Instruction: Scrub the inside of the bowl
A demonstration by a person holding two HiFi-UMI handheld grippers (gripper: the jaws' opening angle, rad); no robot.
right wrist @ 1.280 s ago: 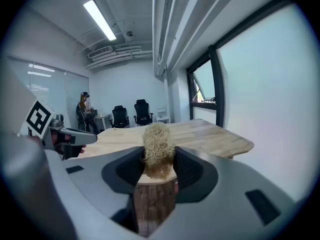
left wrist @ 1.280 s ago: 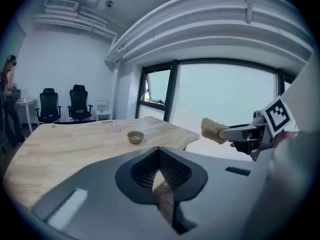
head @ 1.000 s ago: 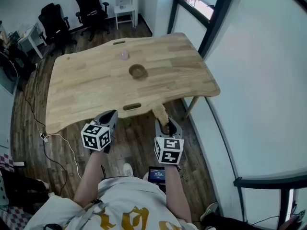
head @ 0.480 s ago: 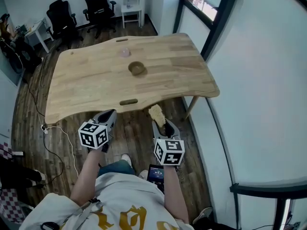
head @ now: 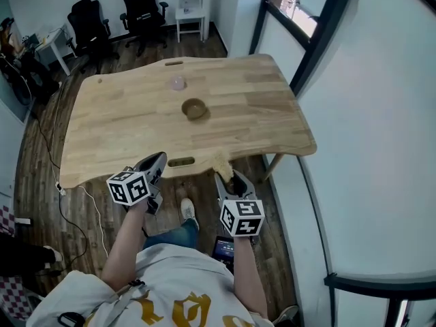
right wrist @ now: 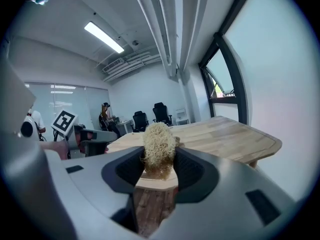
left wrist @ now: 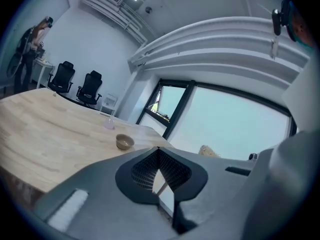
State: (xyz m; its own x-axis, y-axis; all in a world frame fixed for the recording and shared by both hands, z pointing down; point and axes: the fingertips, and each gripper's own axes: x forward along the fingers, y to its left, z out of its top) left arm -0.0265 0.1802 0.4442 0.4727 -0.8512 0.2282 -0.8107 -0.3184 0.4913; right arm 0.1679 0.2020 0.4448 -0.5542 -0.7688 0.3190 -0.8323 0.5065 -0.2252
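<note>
A small brown bowl (head: 195,108) stands near the middle of the wooden table (head: 122,128); it also shows small in the left gripper view as the bowl (left wrist: 124,142). My right gripper (head: 227,170) is shut on a tan fibrous scrubber (right wrist: 159,148), held just off the table's near edge. The scrubber (head: 222,162) pokes out over the edge in the head view. My left gripper (head: 156,162) hangs at the near edge too, jaws shut with nothing between them. Both grippers are well short of the bowl.
A small pinkish cup (head: 177,82) stands behind the bowl. Two slots (head: 181,161) are cut in the table top. Black office chairs (head: 143,2) and a white stool (head: 191,5) stand beyond the far edge. A glass wall (head: 368,114) runs along the right. A person (right wrist: 106,115) stands far off.
The whole view has shifted: the table now lies closer, and both grippers have come up to its near edge. The right gripper still holds the scrubber.
</note>
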